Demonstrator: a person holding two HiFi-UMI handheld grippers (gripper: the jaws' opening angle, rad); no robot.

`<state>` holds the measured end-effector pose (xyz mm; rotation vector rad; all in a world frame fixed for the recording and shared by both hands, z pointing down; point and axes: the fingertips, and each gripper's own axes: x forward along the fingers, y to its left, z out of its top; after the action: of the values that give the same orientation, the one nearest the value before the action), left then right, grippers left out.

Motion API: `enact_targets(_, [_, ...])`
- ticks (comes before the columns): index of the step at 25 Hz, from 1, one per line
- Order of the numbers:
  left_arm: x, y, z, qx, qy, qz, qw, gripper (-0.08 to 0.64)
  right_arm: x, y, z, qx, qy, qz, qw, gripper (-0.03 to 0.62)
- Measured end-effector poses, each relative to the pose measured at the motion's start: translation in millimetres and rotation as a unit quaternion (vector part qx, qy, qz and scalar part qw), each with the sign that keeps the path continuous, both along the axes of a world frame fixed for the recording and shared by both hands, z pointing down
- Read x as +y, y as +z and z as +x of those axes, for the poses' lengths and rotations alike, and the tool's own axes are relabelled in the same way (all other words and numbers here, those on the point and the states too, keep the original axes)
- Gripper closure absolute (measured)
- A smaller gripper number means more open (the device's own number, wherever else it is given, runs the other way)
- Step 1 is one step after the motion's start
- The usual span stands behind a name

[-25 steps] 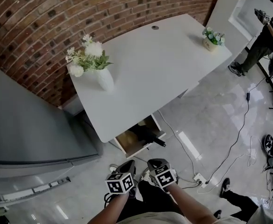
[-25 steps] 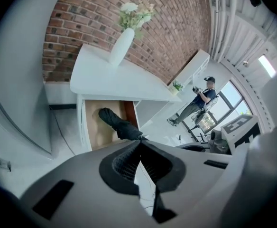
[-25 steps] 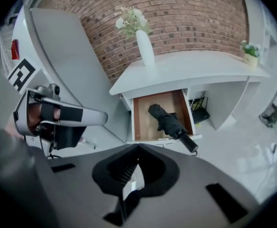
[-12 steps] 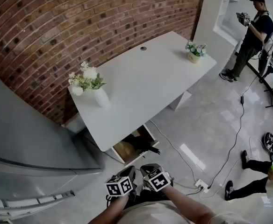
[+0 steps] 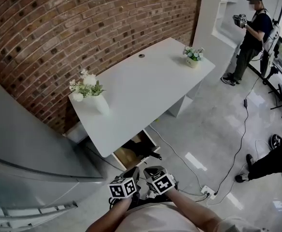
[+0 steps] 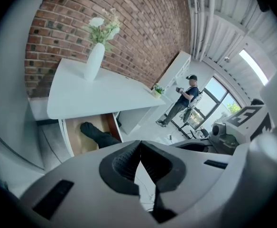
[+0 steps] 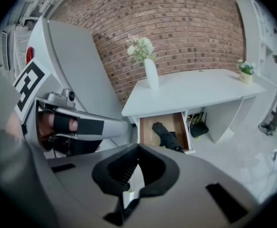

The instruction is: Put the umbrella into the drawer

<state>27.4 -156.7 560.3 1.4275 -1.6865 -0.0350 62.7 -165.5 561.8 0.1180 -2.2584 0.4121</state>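
The black folded umbrella lies in the open wooden drawer under the white desk, its handle end poking over the drawer's front right corner. It also shows in the left gripper view as the umbrella and in the right gripper view as the umbrella, inside the drawer. My left gripper and right gripper hover side by side in front of the drawer, well back from it. The left gripper and the right gripper are both shut with nothing between the jaws.
A white vase of flowers stands on the desk's left end, a small potted plant at its far right. A grey cabinet flanks the desk. A power strip and cable lie on the floor. A person stands far right.
Both grippers have risen and drawn back from the drawer, still shut and empty. The head view has lifted, so the desk looks smaller. The umbrella has stayed in the drawer.
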Motion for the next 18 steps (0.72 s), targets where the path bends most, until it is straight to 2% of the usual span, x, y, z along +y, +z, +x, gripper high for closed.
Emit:
enact_targets(5, [10, 4, 3, -0.002, 0.017, -0.004, 0.9999, 0.552, 9, 14, 5, 0.005, 0.020, -0.010, 1.000, 0.577])
enact_targets(18, [41, 2, -23, -0.006, 0.023, 0.002, 0.9997, 0.551, 39, 13, -7, 0.005, 0.047, -0.006, 0.999, 0.577])
